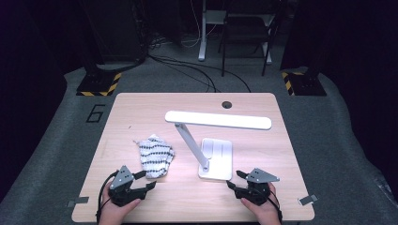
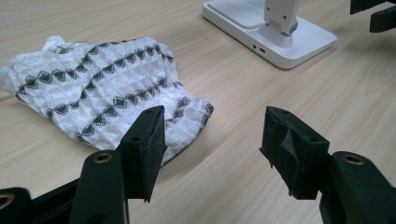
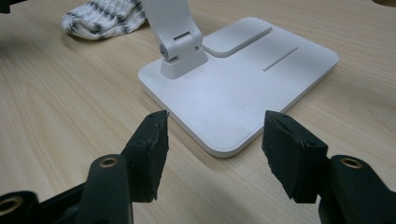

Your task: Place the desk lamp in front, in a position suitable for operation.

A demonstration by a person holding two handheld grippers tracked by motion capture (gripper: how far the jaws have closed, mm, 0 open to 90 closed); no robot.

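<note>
Left tool: the black two-jaw left tool (image 1: 144, 181) stood with its jaws wide apart and nothing between them, low over the worktop, aimed at the near edge of the cloth.
Right tool: the black two-jaw right tool (image 1: 236, 179) was likewise wide and empty, pointed at the near corner of the lamp base.
Cloth: the crumpled white knitted cloth with black zigzag stripes (image 2: 100, 95) lay on the pale wooden worktop (image 1: 155, 206), just beyond the left tool's tips and left of the lamp.
Lamp: the white plastic desk lamp's flat square base (image 3: 243, 93) sat just ahead of the right tool, with a slanted white arm (image 1: 191, 143) rising from a hinge (image 3: 180, 46) to a long white light bar (image 1: 218, 120) above.
Risk, cloth: the near edge looked thin and loose; a shallow pinch would likely have caught one fold, so the cloth could have slipped out or dragged.
Risk, worktop: jaws driven down too steeply might have jammed on the wood before closing on the fabric.
Risk, lamp: the base looked wider than the right tool's gap; a push on its corner could have slid or tipped the top-heavy lamp.
Risk, arm: a cloth swung rightward could have snagged the slanted arm.
</note>
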